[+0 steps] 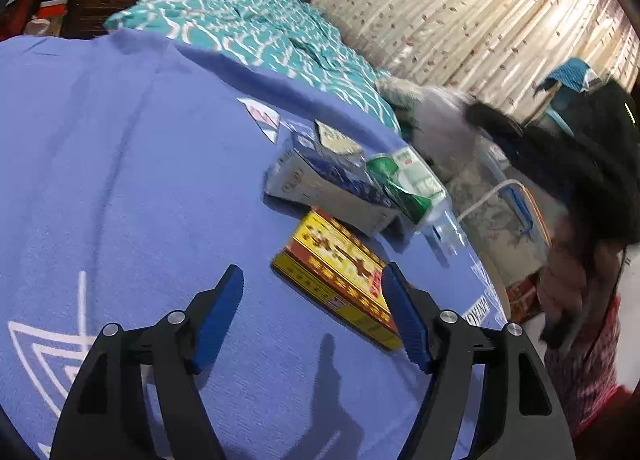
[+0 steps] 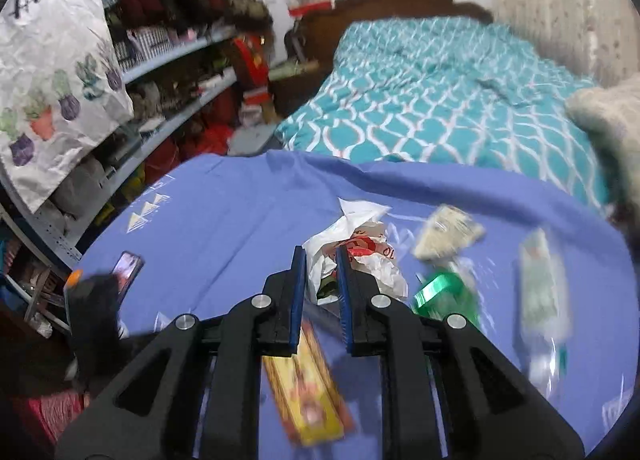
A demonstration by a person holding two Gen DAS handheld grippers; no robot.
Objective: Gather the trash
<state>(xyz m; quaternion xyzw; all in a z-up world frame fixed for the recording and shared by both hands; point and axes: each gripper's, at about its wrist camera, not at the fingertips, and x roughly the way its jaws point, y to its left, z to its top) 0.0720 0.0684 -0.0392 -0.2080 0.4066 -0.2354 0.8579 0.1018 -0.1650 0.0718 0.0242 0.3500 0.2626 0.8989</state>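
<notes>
Trash lies on a blue cloth-covered table. My left gripper is open just above the cloth, and a yellow and red box lies against its right finger. Behind the box are a blue and white carton, a green-labelled plastic bottle and small packets. My right gripper is shut on a crumpled white plastic bag with red print, which is pinched between its pads above the table. Below it I see the box, the bottle and the blurred carton.
A bed with a teal patterned cover stands behind the table, with a curtain beside it. Cluttered shelves run along the left. A phone lies near the table's left edge. A person's hand and red patterned sleeve are at the right.
</notes>
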